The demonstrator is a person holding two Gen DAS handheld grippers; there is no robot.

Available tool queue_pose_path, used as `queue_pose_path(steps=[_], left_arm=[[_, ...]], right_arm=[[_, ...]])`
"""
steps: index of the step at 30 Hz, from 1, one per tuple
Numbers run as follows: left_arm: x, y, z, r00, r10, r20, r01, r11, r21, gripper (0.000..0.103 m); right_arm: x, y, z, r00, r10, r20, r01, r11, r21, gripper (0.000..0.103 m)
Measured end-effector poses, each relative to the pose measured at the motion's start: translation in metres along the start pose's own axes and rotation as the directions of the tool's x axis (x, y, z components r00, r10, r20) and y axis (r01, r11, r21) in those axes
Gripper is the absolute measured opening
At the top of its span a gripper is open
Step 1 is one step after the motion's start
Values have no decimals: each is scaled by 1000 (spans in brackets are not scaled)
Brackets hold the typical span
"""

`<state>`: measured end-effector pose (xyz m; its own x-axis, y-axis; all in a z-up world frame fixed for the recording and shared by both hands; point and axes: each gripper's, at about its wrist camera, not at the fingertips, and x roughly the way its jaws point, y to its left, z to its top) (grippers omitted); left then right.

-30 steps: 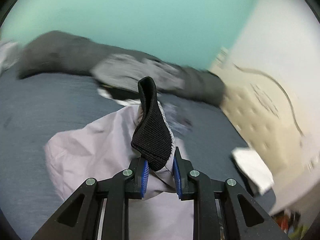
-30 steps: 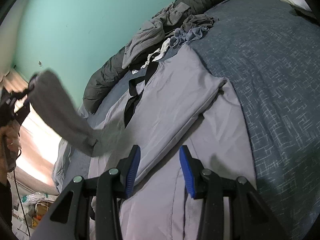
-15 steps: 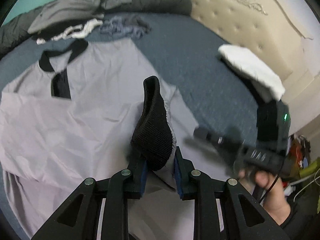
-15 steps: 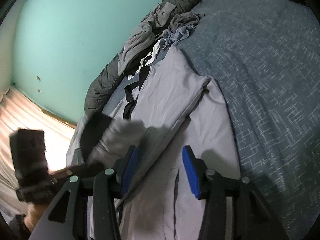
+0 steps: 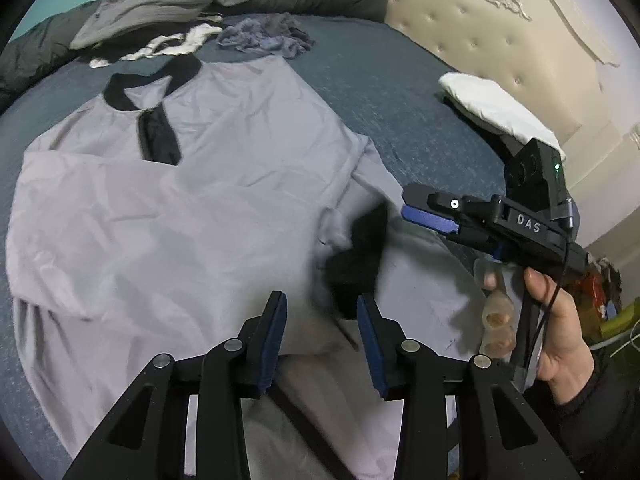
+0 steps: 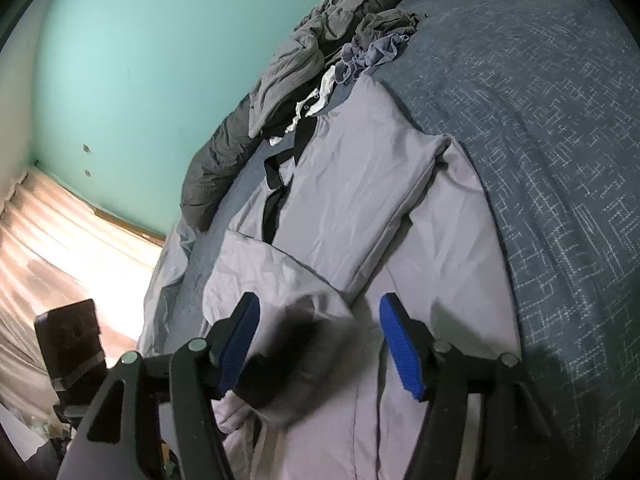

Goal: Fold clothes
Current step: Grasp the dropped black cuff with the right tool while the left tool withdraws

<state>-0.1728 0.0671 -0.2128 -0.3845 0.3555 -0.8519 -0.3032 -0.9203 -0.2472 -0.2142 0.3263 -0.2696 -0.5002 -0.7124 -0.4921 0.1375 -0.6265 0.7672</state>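
On the blue bed [image 5: 400, 92], folding only begun.

Nearest, left gripper [image 5: 322, 308] with fingers wide, holding nothing; black cuff [image 5: 356, 256] blurred just ahead, lying loose on the grey shirt [image 5: 200, 208]. Right gripper [image 6: 320, 344] likewise wide and empty above the same cuff. One sleeve laid across the chest, body and hem still to fold. Farther off: crumpled clothes [image 5: 264, 36], white pillow [image 5: 496, 108], padded headboard [image 5: 480, 32], teal wall [image 6: 160, 40].

— What's at the upper right of the left view?
— A cream tufted headboard [image 5: 500, 28], a white pillow [image 5: 496, 108] just below it.
— And the right view's upper left?
— A teal wall [image 6: 160, 40].
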Motion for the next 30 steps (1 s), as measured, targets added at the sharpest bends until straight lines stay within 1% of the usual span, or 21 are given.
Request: queue_pose_path(steps=[3,6,9,12,16,18,19,20,22,23,25,26,30], left_arm=[[-9,23,-3,998,66,-5,-66,996,-55,41],[-13,51,-8,993,117,-18,-119,985,-128,41],[-15,79,-16,985,167,-46,-173,967,-188,41],[-18,106,-23,973,221,-67,-230,946,-228,41],[-32,150,-31,956,287,-67,-293,905,-308,41],[-41,173,-35,944,323,-69,-325,876,-356,41],[-45,184,-36,937,342,-68,-342,861,-376,41],[-48,194,-38,931,359,-71,-357,847,-394,41],[-52,212,-40,924,376,-75,-371,827,-423,41],[-53,218,-41,920,385,-78,-380,820,-428,41],[-52,226,-40,910,406,-87,-404,818,-409,41],[-51,229,-40,907,412,-90,-412,817,-403,41],[-44,240,-38,906,412,-96,-415,820,-395,41]], right_arm=[[2,3,-1,1000,-16,-16,16,1000,-16,63],[7,10,-4,995,-84,-50,80,994,-69,63],[15,14,-7,983,-160,-87,148,981,-129,63],[23,11,-12,966,-220,-139,198,968,-154,64],[27,11,-16,963,-216,-163,185,965,-184,63],[28,14,-16,965,-206,-164,171,964,-205,50],[28,15,-17,965,-202,-169,164,962,-216,36],[28,16,-17,964,-199,-174,157,961,-227,29],[30,18,-18,964,-189,-186,140,958,-250,20],[30,20,-19,964,-187,-187,135,956,-259,19],[32,23,-19,967,-173,-188,119,956,-269,13],[32,24,-18,970,-164,-181,112,957,-267,12],[24,27,-12,982,-129,-139,92,965,-247,11]])
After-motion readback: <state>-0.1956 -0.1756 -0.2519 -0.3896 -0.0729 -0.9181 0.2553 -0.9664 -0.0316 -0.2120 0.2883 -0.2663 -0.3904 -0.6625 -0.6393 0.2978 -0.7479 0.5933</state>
